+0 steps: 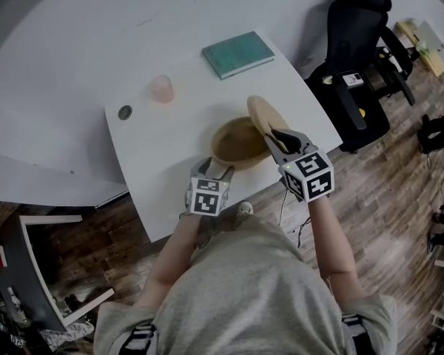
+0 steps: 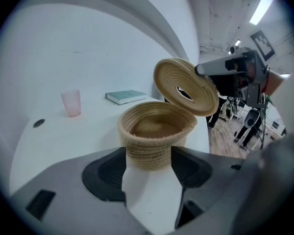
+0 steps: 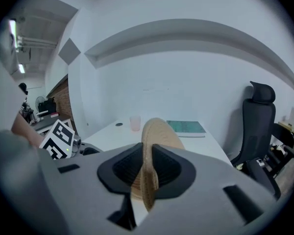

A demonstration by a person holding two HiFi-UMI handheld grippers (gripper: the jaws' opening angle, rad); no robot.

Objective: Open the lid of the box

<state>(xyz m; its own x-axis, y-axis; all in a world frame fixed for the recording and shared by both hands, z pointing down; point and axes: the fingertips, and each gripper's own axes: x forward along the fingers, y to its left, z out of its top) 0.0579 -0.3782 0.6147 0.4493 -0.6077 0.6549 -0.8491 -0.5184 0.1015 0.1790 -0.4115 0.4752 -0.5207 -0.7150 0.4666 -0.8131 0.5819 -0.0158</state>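
The box is a round woven basket (image 1: 235, 145) near the front edge of the white table (image 1: 155, 139). It stands open, its inside bare (image 2: 154, 127). My left gripper (image 1: 216, 170) is shut on the basket's near wall, both pads against its sides (image 2: 147, 153). The woven lid (image 1: 260, 113) is off the basket and tilted up on edge at its right rim. My right gripper (image 1: 275, 137) is shut on the lid's edge. In the right gripper view the lid (image 3: 154, 146) stands edge-on between the pads of that gripper (image 3: 148, 168). From the left gripper view the lid (image 2: 185, 86) hangs over the rim.
A pink cup (image 1: 162, 89), a teal book (image 1: 237, 53) and a round cable hole (image 1: 125, 112) lie farther back on the table. A black office chair (image 1: 355, 43) stands to the table's right, on a wooden floor. The person stands at the table's front edge.
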